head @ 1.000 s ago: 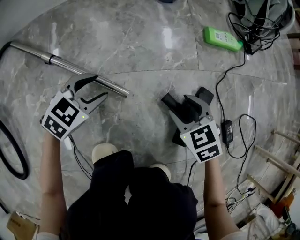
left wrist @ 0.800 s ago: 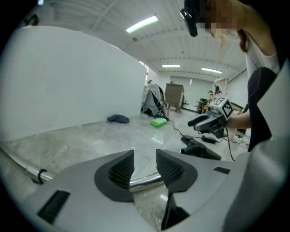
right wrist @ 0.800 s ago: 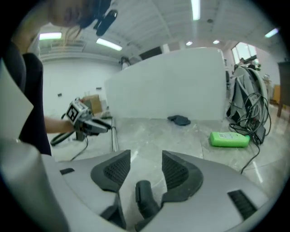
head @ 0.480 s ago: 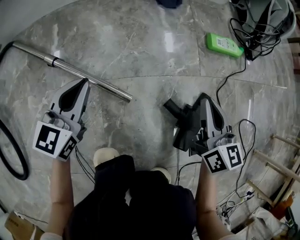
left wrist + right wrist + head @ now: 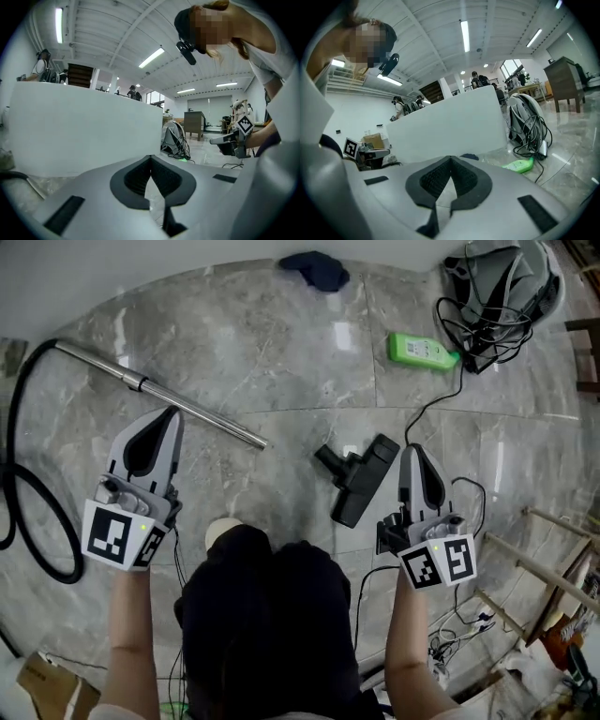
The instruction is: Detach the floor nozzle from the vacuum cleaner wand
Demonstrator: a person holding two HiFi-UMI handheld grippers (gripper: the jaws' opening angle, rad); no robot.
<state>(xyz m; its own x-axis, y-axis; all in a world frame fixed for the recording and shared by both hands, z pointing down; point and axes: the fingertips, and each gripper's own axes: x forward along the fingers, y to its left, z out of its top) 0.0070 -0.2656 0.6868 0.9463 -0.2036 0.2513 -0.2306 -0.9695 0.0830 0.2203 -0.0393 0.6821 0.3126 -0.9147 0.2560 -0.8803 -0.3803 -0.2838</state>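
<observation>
The silver wand [image 5: 159, 395] lies on the marble floor at the upper left, joined to a black hose [image 5: 28, 512]. The black floor nozzle [image 5: 361, 474] lies apart from it, near the middle, with a gap of bare floor between them. My left gripper [image 5: 172, 414] is held up above the floor beside the wand's free end, jaws shut with nothing between them [image 5: 150, 158]. My right gripper [image 5: 410, 452] hovers just right of the nozzle, also shut and empty [image 5: 451, 159]. Both point nearly level toward a white partition [image 5: 84, 126].
A green device [image 5: 422, 351] lies at the upper right, with the vacuum body [image 5: 502, 277] and tangled cables [image 5: 469, 334] behind it. A dark cloth [image 5: 314, 268] lies at the far edge. A cable [image 5: 441, 409] runs past the nozzle. Wooden frames [image 5: 553, 568] stand at the right.
Both grippers were open low by the wand's end and the nozzle. They have shut empty and risen, tilting up toward level. The wand and nozzle stay on the floor.
</observation>
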